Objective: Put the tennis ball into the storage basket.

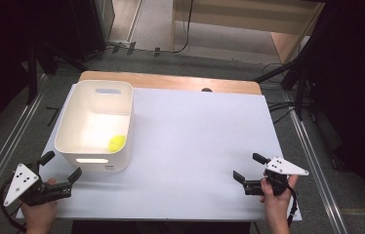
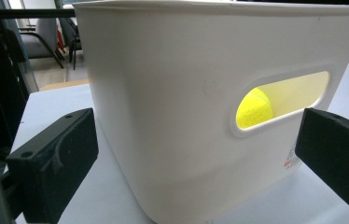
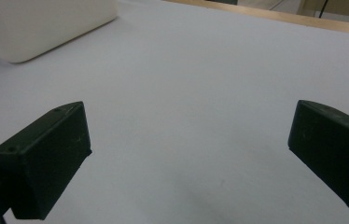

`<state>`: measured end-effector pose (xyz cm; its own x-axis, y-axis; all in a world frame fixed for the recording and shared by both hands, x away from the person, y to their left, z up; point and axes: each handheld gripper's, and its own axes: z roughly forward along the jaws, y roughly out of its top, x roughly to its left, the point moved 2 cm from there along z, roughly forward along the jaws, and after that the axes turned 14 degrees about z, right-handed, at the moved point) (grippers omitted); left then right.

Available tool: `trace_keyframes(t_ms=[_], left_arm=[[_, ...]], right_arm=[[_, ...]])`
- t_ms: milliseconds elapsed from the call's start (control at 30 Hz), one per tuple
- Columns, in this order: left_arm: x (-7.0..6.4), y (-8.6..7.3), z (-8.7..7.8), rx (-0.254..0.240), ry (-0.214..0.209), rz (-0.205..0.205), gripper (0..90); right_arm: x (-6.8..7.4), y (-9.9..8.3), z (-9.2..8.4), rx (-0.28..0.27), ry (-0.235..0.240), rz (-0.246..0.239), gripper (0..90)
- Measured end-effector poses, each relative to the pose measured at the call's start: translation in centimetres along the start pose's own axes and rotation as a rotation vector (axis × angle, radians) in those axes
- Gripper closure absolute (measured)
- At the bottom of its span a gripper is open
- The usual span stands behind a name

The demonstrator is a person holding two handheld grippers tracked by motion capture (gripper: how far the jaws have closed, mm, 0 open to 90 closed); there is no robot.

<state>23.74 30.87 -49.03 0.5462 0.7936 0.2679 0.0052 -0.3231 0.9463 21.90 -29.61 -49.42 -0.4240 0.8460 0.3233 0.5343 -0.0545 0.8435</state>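
A: Where is the tennis ball (image 1: 117, 142)?
B: Inside the white plastic bin (image 1: 71, 117) on the left part of the counter (image 1: 195, 146), lying on the bin's floor toward its near right corner. In the left gripper view the ball shows yellow through the bin's handle slot (image 2: 280, 100).
A: And the left gripper (image 1: 61, 165)?
B: Jaws spread wide, holding nothing, just beside the bin's near left corner and pointed at its near wall.
A: The right gripper (image 1: 246, 166)?
B: Also spread and pinching nothing, low over the bare white counter near its right front edge, well apart from the bin, jaws pointing left.
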Motion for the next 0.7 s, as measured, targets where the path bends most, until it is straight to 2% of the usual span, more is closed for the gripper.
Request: trace_keyframes(t_ms=[133, 500, 700], left_arm=[[0.0, 0.0, 0.0, 0.005, 0.001, 0.005, 0.0], [0.1, 0.0, -0.1, -0.005, -0.007, -0.011, 0.0], [0.2, 0.0, -0.1, -0.007, -0.006, -0.015, 0.0]], right_arm=[[-0.9, -0.7, -1.0, -0.031, -0.006, 0.031, 0.0], [-2.4, -2.0, -2.7, -0.098, -0.031, 0.030, 0.0], [-3.6, -2.4, -3.4, -0.125, -0.047, 0.055, 0.0]])
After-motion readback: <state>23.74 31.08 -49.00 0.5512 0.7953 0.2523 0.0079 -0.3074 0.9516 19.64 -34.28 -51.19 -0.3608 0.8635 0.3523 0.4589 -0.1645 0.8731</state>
